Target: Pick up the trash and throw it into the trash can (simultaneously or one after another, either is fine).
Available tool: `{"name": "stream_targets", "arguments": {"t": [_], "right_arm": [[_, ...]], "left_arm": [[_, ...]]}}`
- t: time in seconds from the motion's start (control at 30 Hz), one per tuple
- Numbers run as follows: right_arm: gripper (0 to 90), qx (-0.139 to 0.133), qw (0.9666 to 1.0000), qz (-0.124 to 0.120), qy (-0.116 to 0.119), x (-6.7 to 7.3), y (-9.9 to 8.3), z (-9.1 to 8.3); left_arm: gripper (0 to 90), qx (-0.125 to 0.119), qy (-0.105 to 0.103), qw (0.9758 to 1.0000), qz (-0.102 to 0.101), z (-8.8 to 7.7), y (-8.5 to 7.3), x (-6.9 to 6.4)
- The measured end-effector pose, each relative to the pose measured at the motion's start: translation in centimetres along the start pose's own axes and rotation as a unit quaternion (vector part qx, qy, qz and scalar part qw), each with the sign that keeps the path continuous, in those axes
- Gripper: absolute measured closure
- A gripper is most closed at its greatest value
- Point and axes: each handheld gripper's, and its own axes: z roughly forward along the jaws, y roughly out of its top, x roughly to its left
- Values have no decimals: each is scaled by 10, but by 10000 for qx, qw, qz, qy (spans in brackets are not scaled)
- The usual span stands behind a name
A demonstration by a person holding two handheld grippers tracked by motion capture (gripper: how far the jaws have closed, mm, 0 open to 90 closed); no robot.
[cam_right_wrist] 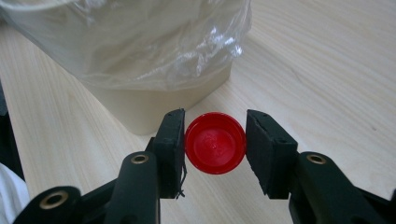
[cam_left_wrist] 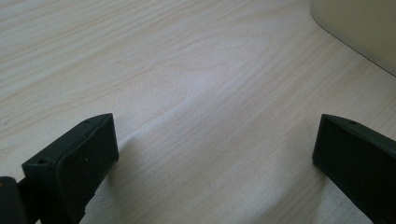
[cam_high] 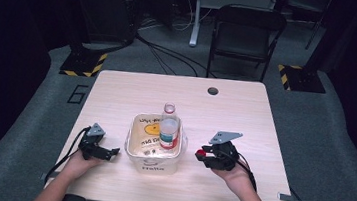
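Right hand-held gripper [cam_right_wrist: 215, 140] clamped on red bottle cap [cam_right_wrist: 215, 143], held above desk [cam_high: 116, 99] just beside lined bin [cam_high: 152, 164]. Uncapped bottle [cam_high: 169, 128] stands in bin. Left hand-held gripper [cam_left_wrist: 215, 154] wide apart, empty.

Red cap [cam_right_wrist: 215, 143] between tool [cam_right_wrist: 214, 140] pads

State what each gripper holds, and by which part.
The right gripper clamps a red bottle cap by its opposite side edges. The left gripper holds nothing.
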Motion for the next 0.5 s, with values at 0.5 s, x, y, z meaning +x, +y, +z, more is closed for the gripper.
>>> {"name": "stream_targets", "arguments": {"t": [0.5], "right_arm": [[576, -111, 9998, -153, 111, 6, 26, -19]], "left_arm": [[0, -1, -1, 10000, 1, 0, 0, 0]]}}
